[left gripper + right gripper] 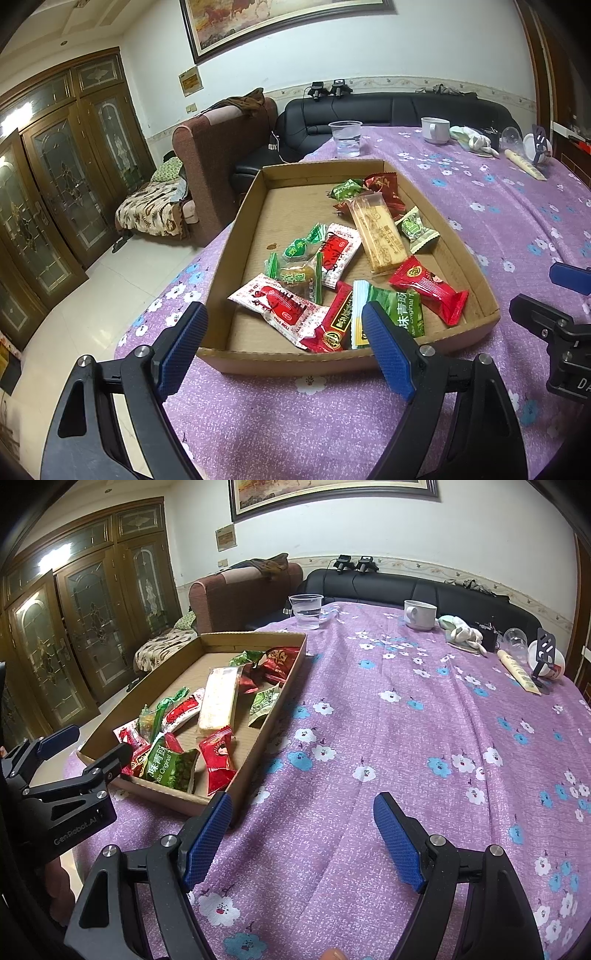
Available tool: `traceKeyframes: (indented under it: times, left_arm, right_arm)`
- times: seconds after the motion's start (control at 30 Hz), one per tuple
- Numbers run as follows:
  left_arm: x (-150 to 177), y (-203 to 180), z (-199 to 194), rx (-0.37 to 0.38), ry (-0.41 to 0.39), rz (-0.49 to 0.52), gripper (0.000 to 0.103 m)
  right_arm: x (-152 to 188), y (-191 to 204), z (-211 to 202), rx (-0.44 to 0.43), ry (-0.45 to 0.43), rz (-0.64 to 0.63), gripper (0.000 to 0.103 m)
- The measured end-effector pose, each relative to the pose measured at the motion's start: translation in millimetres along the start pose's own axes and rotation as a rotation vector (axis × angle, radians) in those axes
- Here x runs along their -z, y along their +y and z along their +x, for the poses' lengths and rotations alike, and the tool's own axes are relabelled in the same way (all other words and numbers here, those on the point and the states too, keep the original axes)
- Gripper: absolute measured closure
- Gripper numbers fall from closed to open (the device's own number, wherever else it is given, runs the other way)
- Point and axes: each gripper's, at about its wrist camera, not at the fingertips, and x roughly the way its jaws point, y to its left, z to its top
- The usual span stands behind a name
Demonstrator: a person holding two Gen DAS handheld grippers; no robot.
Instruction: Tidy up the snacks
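A shallow cardboard tray (pixel 236 236) (pixel 258 738) sits on the purple flowered tablecloth and holds several wrapped snacks: a long biscuit pack (pixel 376 229) (pixel 219 701), red packets (pixel 428 288) (pixel 218 760), a green pea packet (pixel 388 314) (pixel 170 768) and red-and-white packets (pixel 280 302). My left gripper (pixel 284 317) is open and empty at the tray's near edge. My right gripper (pixel 303 808) is open and empty over bare cloth, just right of the tray's near corner.
At the table's far side stand a clear plastic cup (pixel 345 138) (pixel 306 611), a white mug (pixel 436 129) (pixel 420 613), a crumpled cloth (pixel 461 633), a tipped clear cup (pixel 515 642) and a tube (pixel 517 675). Sofas stand behind; the table edge drops off left.
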Motion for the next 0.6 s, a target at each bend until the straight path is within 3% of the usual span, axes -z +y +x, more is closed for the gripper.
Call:
traceKeyframes:
  times: [0.27, 0.5, 0.57, 0.6]
  left_arm:
    - [-2.3, 0.4, -4.2, 0.003, -0.009, 0.004, 0.017]
    - [-15.4, -5.2, -21.7, 0.009, -0.083, 0.026, 0.017]
    - [-22.4, -13.9, -24.5, 0.055, -0.082, 0.042, 0.017]
    - [-29.0, -25.0, -25.6, 0.126, -0.064, 0.055, 0.017]
  right_arm:
    - [-0.1, -1.5, -1.1, 0.015, -0.002, 0.012, 0.022]
    - [-0.5, -16.0, -8.3, 0.001, 0.01, 0.069, 0.023]
    - [-2.1, -33.0, -15.5, -0.013, 0.025, 0.119, 0.023]
    - [-3.2, -44.1, -20.8, -0.009, 0.021, 0.147, 0.022]
